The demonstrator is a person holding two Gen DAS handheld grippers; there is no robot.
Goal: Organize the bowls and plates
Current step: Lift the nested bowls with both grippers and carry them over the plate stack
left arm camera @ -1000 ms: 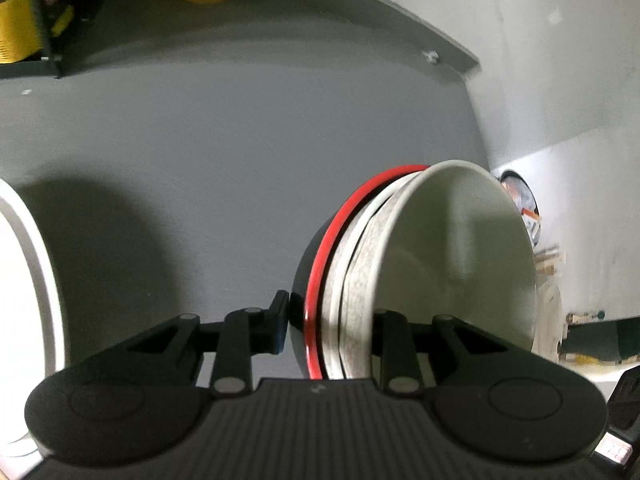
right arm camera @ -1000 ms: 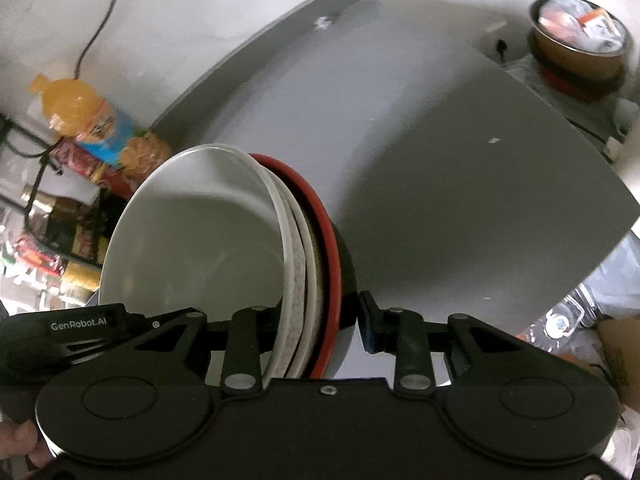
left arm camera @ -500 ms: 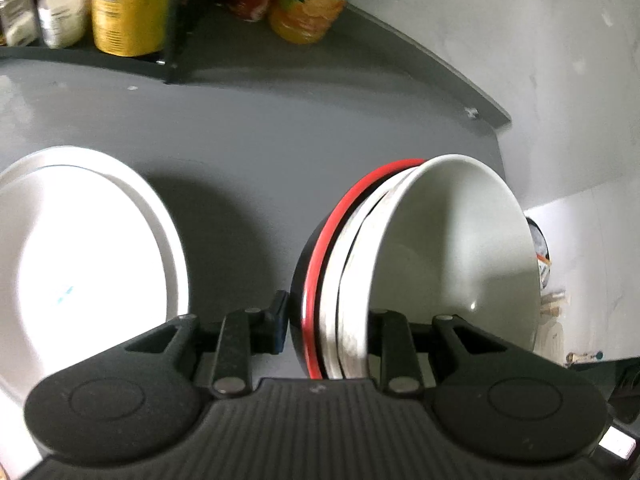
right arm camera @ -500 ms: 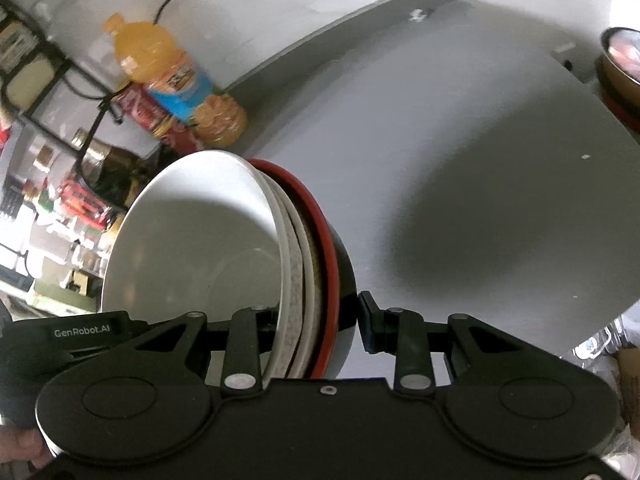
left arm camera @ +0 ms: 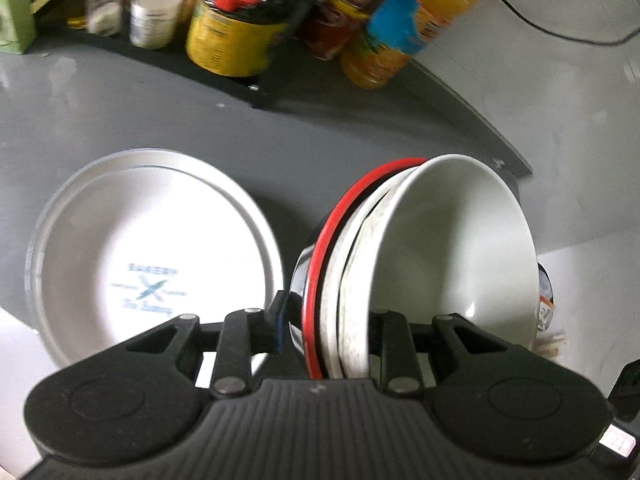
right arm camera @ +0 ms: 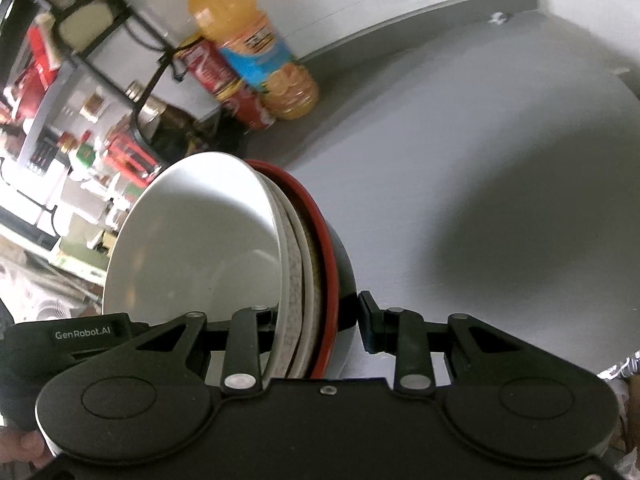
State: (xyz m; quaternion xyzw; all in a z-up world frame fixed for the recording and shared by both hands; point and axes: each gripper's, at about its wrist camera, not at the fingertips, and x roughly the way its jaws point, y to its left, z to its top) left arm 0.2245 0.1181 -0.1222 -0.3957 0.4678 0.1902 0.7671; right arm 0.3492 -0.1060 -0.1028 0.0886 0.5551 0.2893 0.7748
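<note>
A nested stack of bowls (left arm camera: 452, 256) is held tilted on edge above the grey table: white bowls sit inside a black bowl with a red rim (left arm camera: 322, 256). My left gripper (left arm camera: 330, 324) is shut on the stack's rim. From the opposite side, my right gripper (right arm camera: 318, 318) is shut on the same stack of bowls (right arm camera: 200, 240), with one finger inside the white bowl and one against the black bowl (right arm camera: 344, 276). A white plate (left arm camera: 152, 256) with blue print lies flat on the table left of the stack.
A black rack (left arm camera: 240, 84) at the back holds jars and a yellow tin (left arm camera: 232, 40). An orange juice bottle (right arm camera: 256, 52) and a red can (right arm camera: 224, 84) stand beside it. The grey table (right arm camera: 500, 160) stretches to the right. A hand (right arm camera: 20, 448) shows at the lower left.
Both grippers have carried the bowl stack towards the rack side of the table. The white plate has come fully into the left view, and the bottle and cans look closer.
</note>
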